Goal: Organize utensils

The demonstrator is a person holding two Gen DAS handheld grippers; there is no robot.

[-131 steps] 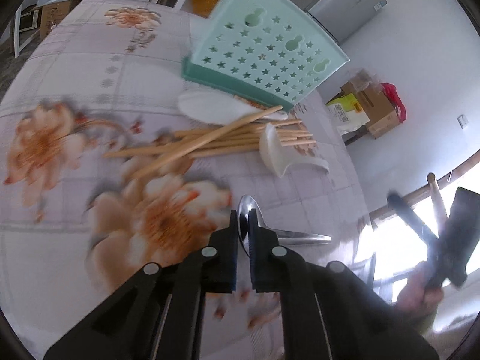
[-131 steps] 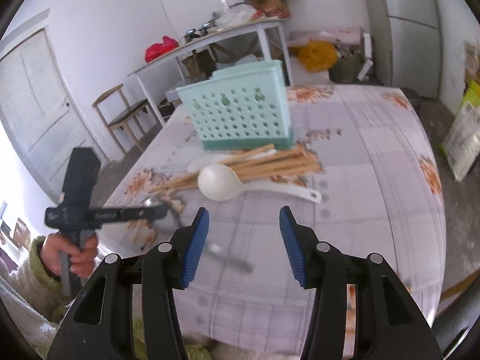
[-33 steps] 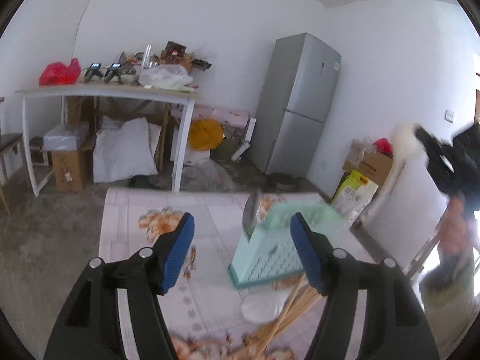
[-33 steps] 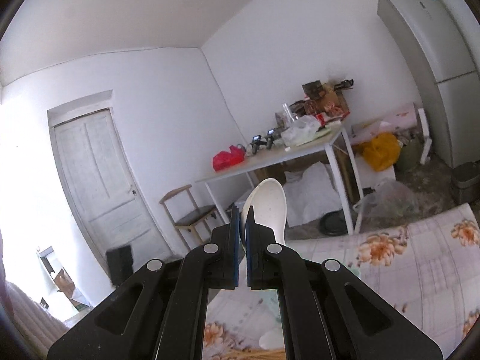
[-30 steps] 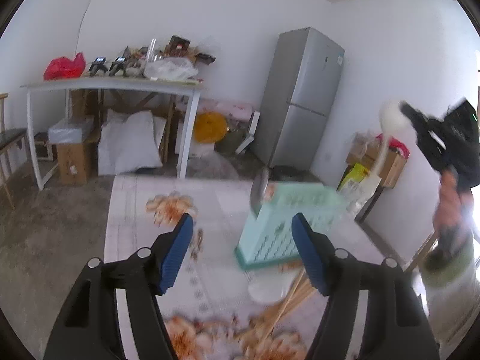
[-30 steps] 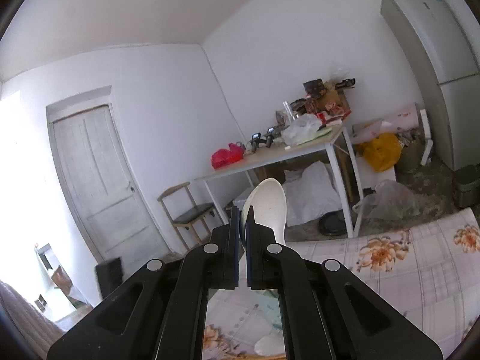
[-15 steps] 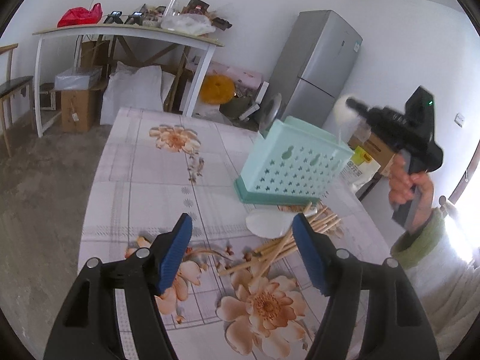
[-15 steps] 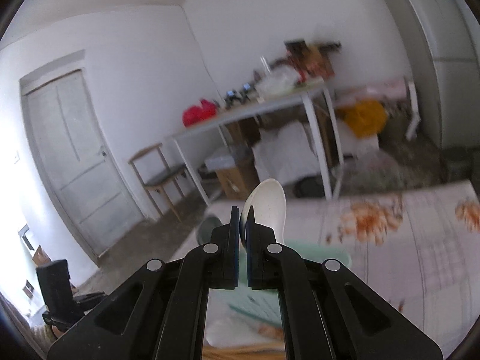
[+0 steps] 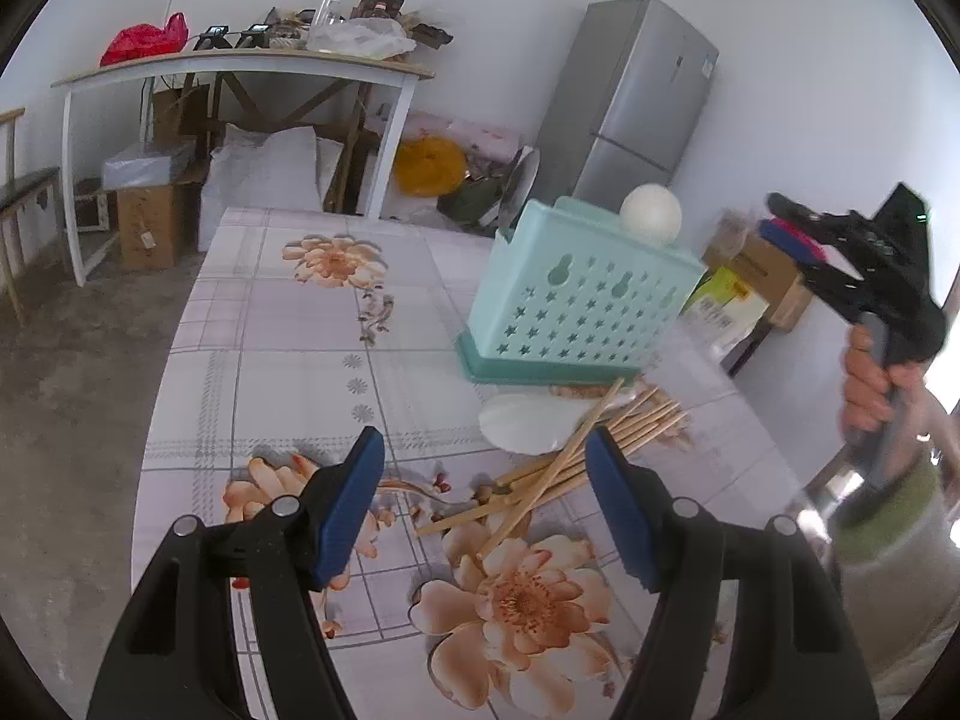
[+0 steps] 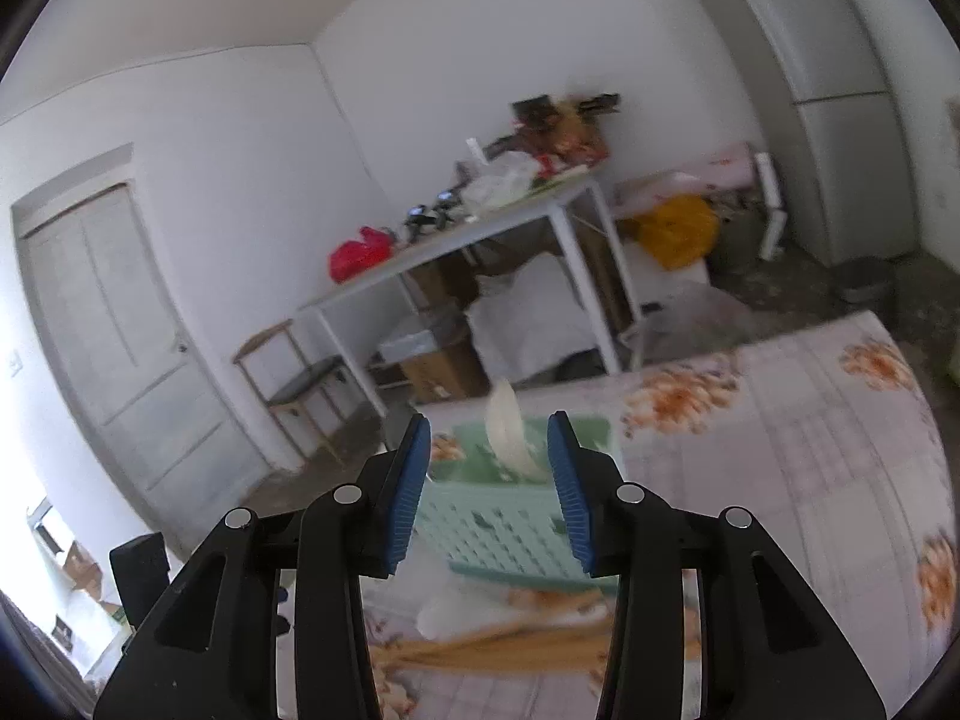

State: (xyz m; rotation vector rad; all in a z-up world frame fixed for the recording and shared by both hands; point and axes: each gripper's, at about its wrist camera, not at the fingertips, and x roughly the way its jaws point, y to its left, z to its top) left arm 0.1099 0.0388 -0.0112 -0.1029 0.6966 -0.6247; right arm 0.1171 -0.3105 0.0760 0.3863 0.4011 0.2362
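Observation:
A teal perforated basket (image 9: 576,300) stands on the flowered tablecloth. A metal spoon (image 9: 519,186) sticks up at its left end and a white spoon's bowl (image 9: 651,216) rises above its right end. Another white spoon (image 9: 528,423) and a heap of wooden chopsticks (image 9: 570,468) lie in front of the basket. My left gripper (image 9: 486,510) is open and empty, low over the cloth near the chopsticks. My right gripper (image 10: 489,480) hovers above the basket (image 10: 516,516); its jaws are opening, and the blurred white spoon (image 10: 510,432) stands loose between them, untouched by the pads.
A hand (image 9: 870,378) holds the right gripper (image 9: 780,216) beyond the table's right edge. Behind the table are a cluttered white side table (image 9: 240,66), a grey fridge (image 9: 636,102), cardboard boxes (image 9: 768,276), a chair (image 10: 300,384) and a door (image 10: 114,336).
The right gripper sank toward the basket and its jaws parted, letting go of the white spoon, which now stands in the basket. The left gripper dropped lower over the table, still open.

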